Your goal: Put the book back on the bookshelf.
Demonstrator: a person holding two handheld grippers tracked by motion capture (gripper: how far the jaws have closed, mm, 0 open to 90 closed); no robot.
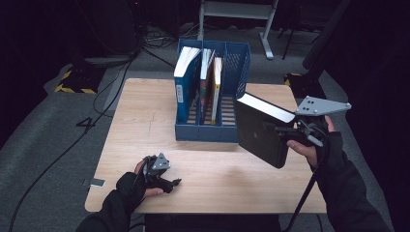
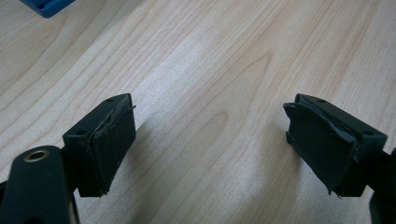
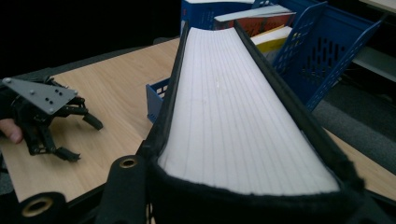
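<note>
My right gripper (image 1: 279,129) is shut on a thick black-covered book (image 1: 261,130) and holds it tilted in the air, just right of the blue file rack (image 1: 212,133). In the right gripper view the book's white page edge (image 3: 233,116) runs away from my right gripper (image 3: 243,196) toward the rack (image 3: 322,51). My left gripper (image 1: 170,183) rests on the wooden table (image 1: 222,179) at the front left. Its jaws stand open, and in the left gripper view the left gripper (image 2: 210,140) has bare wood between its pads (image 2: 109,149).
The rack holds a white-and-blue book (image 1: 185,72) in its left slot and two thinner books (image 1: 212,82) in the middle slot. Its right slot (image 1: 228,108) shows bare slats. Past the table are a metal stand (image 1: 237,12) and floor cables (image 1: 72,145).
</note>
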